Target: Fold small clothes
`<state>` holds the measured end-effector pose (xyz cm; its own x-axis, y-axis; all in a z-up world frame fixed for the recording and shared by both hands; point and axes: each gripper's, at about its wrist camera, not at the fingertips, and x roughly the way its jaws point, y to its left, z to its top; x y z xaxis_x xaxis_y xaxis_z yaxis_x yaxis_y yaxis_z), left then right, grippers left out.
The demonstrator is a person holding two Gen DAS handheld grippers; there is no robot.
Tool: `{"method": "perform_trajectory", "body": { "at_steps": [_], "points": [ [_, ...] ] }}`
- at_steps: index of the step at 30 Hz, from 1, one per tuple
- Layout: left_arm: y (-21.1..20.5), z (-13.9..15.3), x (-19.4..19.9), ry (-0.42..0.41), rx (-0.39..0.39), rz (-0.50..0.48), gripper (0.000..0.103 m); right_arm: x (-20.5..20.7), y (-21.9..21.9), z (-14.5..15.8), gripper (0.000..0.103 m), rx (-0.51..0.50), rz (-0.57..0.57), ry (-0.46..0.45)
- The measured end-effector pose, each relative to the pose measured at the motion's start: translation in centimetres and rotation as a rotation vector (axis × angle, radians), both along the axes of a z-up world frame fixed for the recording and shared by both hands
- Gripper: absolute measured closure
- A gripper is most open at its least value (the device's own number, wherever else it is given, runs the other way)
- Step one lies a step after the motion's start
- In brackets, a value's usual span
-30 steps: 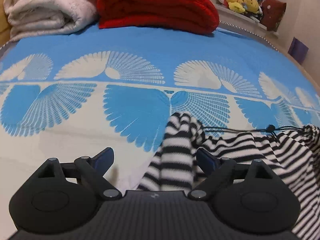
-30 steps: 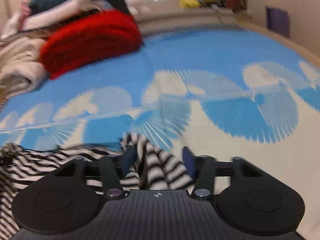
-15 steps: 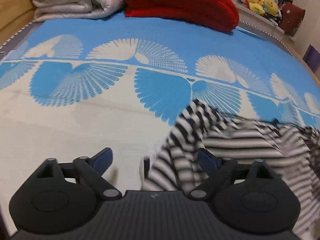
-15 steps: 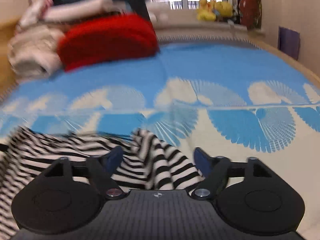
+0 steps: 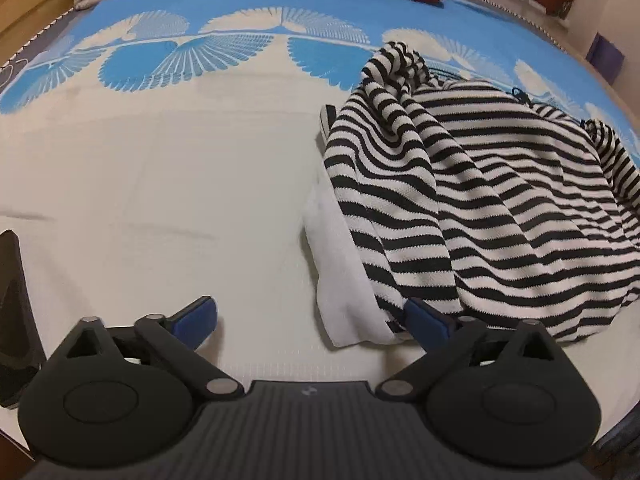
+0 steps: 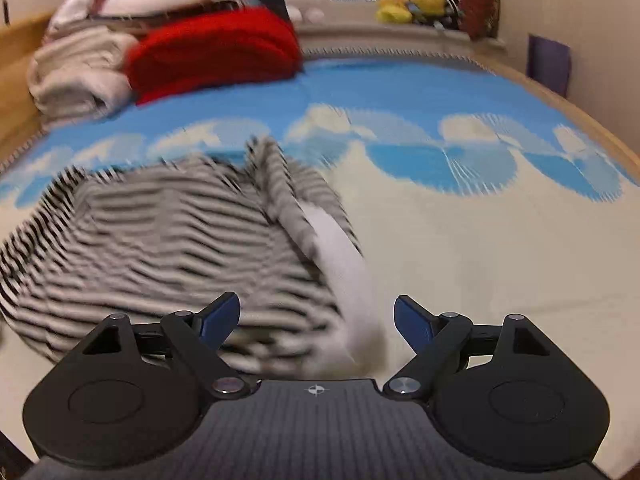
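Observation:
A black-and-white striped garment (image 5: 472,200) lies crumpled on the bed, with a white lining edge (image 5: 340,276) showing at its near left. My left gripper (image 5: 312,320) is open and empty, its right finger (image 5: 428,320) touching the garment's near hem. In the right wrist view the same garment (image 6: 172,236) is blurred and lies ahead to the left. My right gripper (image 6: 316,320) is open, with the white lining edge (image 6: 344,276) between its fingers.
The bed cover (image 5: 160,184) is cream with blue fan patterns. A red folded blanket (image 6: 216,52) and a stack of pale blankets (image 6: 80,72) sit at the far end. Stuffed toys (image 6: 412,0) line the windowsill. A dark object (image 5: 12,296) stands at the left edge.
Both grippers have pulled back from the striped garment and let it drop flat. The right gripper's jaws opened wide. The garment now lies spread further ahead of both.

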<state>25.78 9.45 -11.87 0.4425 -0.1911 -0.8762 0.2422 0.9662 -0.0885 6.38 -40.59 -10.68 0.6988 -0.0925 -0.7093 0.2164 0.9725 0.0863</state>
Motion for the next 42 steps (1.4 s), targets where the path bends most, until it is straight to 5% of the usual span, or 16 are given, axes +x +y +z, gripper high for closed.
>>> {"method": "perform_trajectory", "body": {
  "at_steps": [8,13,16,17,18,23,28,30,32,33,34,37,40,42],
  "points": [
    [-4.1,-0.3,-1.9,-0.067,0.036,-0.175,0.006,-1.2,0.1,-2.1,0.024,-0.074,0.043,0.096],
    [-5.2,-0.9,-2.0,-0.098,0.060,-0.208,0.034,-0.2,0.0,-3.2,0.041,-0.094,0.056,0.111],
    [-5.2,-0.7,-2.0,-0.132,0.060,-0.222,0.066,0.5,0.1,-3.4,0.046,-0.085,0.079,0.088],
    [-5.2,-0.5,-2.1,-0.148,0.074,-0.232,0.075,0.8,0.0,-3.4,0.075,-0.047,0.099,0.076],
    [-5.1,-0.3,-2.2,-0.158,0.086,-0.237,0.080,1.0,-0.1,-3.3,0.082,0.004,0.117,0.071],
    [-2.0,0.1,-2.5,-0.169,0.065,-0.182,0.085,-0.2,-2.4,-1.6,0.088,0.091,0.042,-0.003],
    [-1.2,0.0,-3.0,-0.215,0.119,-0.206,0.086,0.1,-2.9,-2.7,0.094,0.063,0.024,0.038],
    [-1.2,0.0,-3.2,-0.246,0.157,-0.221,0.087,0.4,-3.0,-2.7,0.094,0.065,0.012,0.043],
    [-0.9,-0.4,-3.1,-0.287,0.275,-0.180,0.103,0.6,-3.4,-2.5,0.094,0.075,-0.012,0.041],
    [-0.4,-1.0,-2.8,-0.307,0.378,-0.149,0.103,0.6,-3.5,-2.4,0.095,0.072,-0.027,0.044],
    [0.7,-1.3,-2.3,-0.290,0.396,-0.117,0.103,0.5,-3.6,-2.4,0.095,0.052,-0.045,0.046],
    [3.6,-0.5,-1.5,-0.253,0.268,-0.041,0.103,0.6,-4.2,-2.5,0.095,0.047,-0.071,0.053],
    [3.7,0.5,-2.1,-0.231,0.085,-0.081,0.096,0.5,-3.5,-2.5,0.094,0.027,-0.062,0.047],
    [2.2,1.1,-3.2,-0.258,0.037,-0.173,0.066,0.6,-3.1,-2.6,0.094,0.019,-0.062,0.053]
  ]
}}
